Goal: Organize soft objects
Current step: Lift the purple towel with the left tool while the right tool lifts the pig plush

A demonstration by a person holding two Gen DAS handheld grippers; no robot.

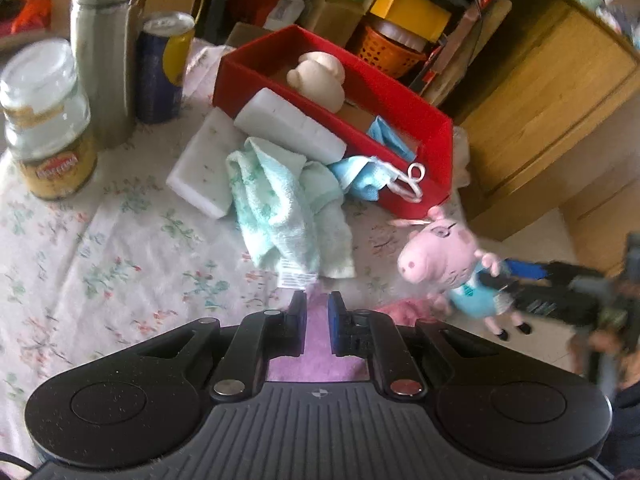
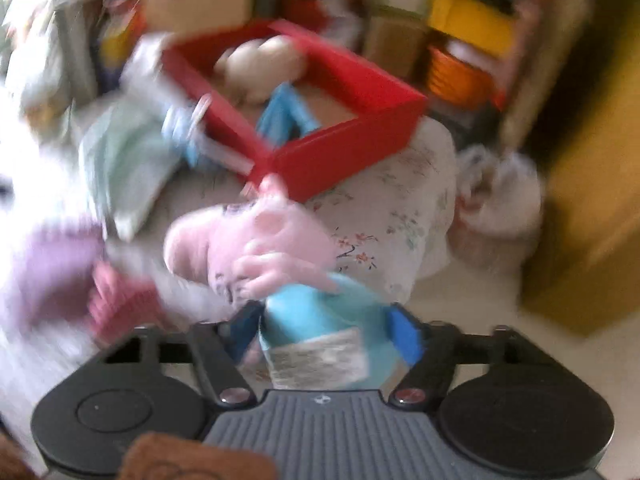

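A table under a white floral cloth (image 1: 100, 248) fills the near view, with a cluttered shelf of boxes and an orange basket (image 1: 390, 50) behind it and a wooden cabinet (image 1: 560, 92) off its right edge.

A red box (image 1: 436, 128) sits at the far right of the table. Inside it lie a cream plush (image 1: 320, 78) and part of a blue mask (image 1: 362, 172), which spills over the near wall. A white foam block (image 1: 288, 124) leans on that wall, a second one (image 1: 196, 172) lies flat beside it, and a mint towel (image 1: 280, 204) is heaped in front of both. On the left stand a glass jar (image 1: 46, 120), a steel flask (image 1: 106, 44) and a blue-and-yellow can (image 1: 164, 68). The jar's gold label carries red lettering too blurred to read; the towel's tag and the tag on the toy are likewise illegible.

The pig toy (image 2: 276, 264) is at the table's right edge, just before the box's near corner. Its long axis runs from the right gripper (image 2: 328, 332) toward the box, snout turned left, feet hanging by the fingers. That gripper's blue pads (image 2: 406, 334) press the toy's turquoise body from both sides.

The left gripper (image 1: 317, 312) has its jaws nearly together, clamped on a lilac cloth (image 1: 316, 360) that runs up between them. A pink knit (image 1: 404, 310) lies just to its right.
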